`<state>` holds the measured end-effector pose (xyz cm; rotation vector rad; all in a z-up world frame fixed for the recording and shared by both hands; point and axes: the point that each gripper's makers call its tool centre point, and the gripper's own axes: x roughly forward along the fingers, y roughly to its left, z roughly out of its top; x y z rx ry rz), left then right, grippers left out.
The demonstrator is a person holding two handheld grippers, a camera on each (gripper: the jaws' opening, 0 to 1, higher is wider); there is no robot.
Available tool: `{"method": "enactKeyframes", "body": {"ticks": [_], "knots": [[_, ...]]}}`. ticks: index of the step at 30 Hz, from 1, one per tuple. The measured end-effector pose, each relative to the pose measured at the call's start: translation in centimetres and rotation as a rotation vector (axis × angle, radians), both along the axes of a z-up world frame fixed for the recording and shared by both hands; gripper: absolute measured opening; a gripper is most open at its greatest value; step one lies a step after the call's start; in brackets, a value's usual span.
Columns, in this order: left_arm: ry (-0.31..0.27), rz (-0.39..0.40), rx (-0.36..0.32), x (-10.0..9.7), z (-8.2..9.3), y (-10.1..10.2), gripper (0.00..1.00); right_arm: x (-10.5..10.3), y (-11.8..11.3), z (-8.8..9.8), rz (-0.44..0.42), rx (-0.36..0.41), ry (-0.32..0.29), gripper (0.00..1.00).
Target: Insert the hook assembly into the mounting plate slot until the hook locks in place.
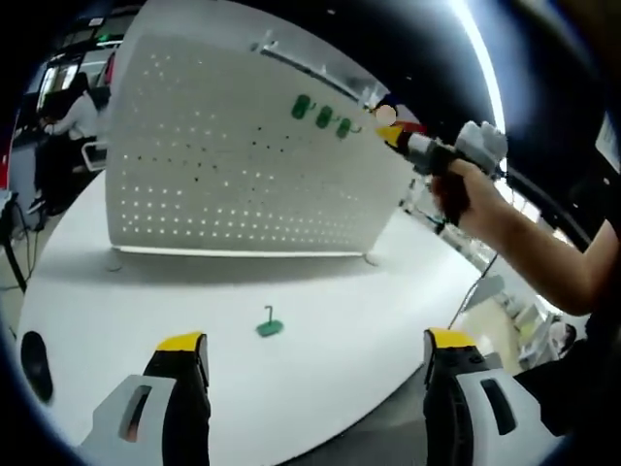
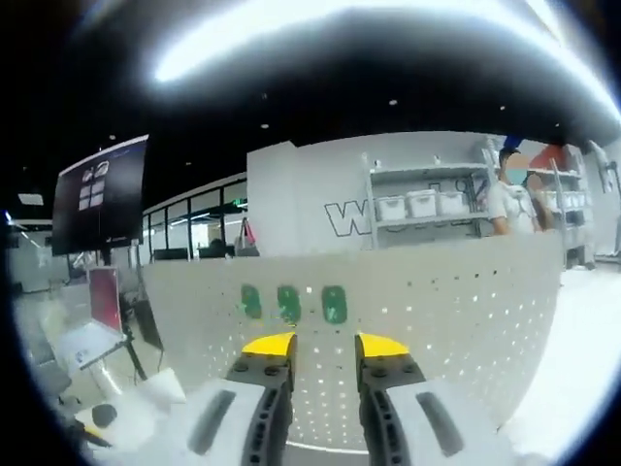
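White perforated metal formed the upright mounting plate [image 1: 233,155], which stood on a white desk [image 1: 330,369] in the left gripper view. Three green hook bases [image 1: 321,116] sat in a row near the plate's upper edge. One small green hook assembly [image 1: 270,326] lay loose on the desk in front of the plate, well apart from it and between the jaws of the left gripper [image 1: 315,342], which stood wide apart with nothing between them.

A person's hand [image 1: 456,189] held the right gripper [image 1: 392,134] up at the plate's top corner, just beside the green row (whether its yellow tips touched the plate, I could not tell).

Seen from the right gripper view, the right gripper [image 2: 325,346] had its yellow-tipped jaws close together but with a narrow gap between them, holding nothing I could make out. The same green hook bases [image 2: 289,303] showed on the plate [image 2: 466,311] just above the tips.
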<state>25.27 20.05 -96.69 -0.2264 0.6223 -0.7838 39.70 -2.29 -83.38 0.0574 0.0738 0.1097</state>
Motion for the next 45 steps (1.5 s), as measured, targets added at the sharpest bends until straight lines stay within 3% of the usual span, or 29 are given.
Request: {"method": "enactKeyframes", "body": {"ticks": [3, 9, 13, 16, 19, 27, 36, 45], "knots": [[0.009, -0.013, 0.006, -0.5, -0.1, -0.2, 0.93, -1.5, 0.0, -2.0, 0.010, -0.004, 0.046, 0.30], [0.008, -0.028, 0.027, -0.8, -0.1, -0.5, 0.94, -4.8, 0.9, -5.9, 0.065, -0.060, 0.146, 0.37], [0.010, -0.028, 0.030, -1.0, -0.1, -0.4, 0.94, -7.3, 1.7, -9.6, 0.121, -0.075, 0.246, 0.37], [0.022, -0.034, 0.045, -1.4, -0.3, -0.2, 0.95, -9.2, 2.7, -11.0, 0.162, -0.020, 0.286, 0.36], [0.030, -0.027, 0.055, -1.8, -0.5, 0.3, 0.96, -11.1, 3.7, -12.7, 0.220, -0.059, 0.341, 0.38], [0.046, -0.033, 0.108, -2.7, -1.4, 0.9, 0.96, -13.4, 4.7, -14.9, 0.271, -0.024, 0.427, 0.42], [0.076, -0.030, 0.105, -3.4, -2.0, 0.9, 0.97, -16.0, 6.3, -17.1, 0.351, 0.021, 0.508, 0.43], [0.110, -0.027, 0.139, -4.0, -3.2, 1.4, 1.00, -16.3, 7.0, -18.7, 0.455, -0.052, 0.601, 0.45]]}}
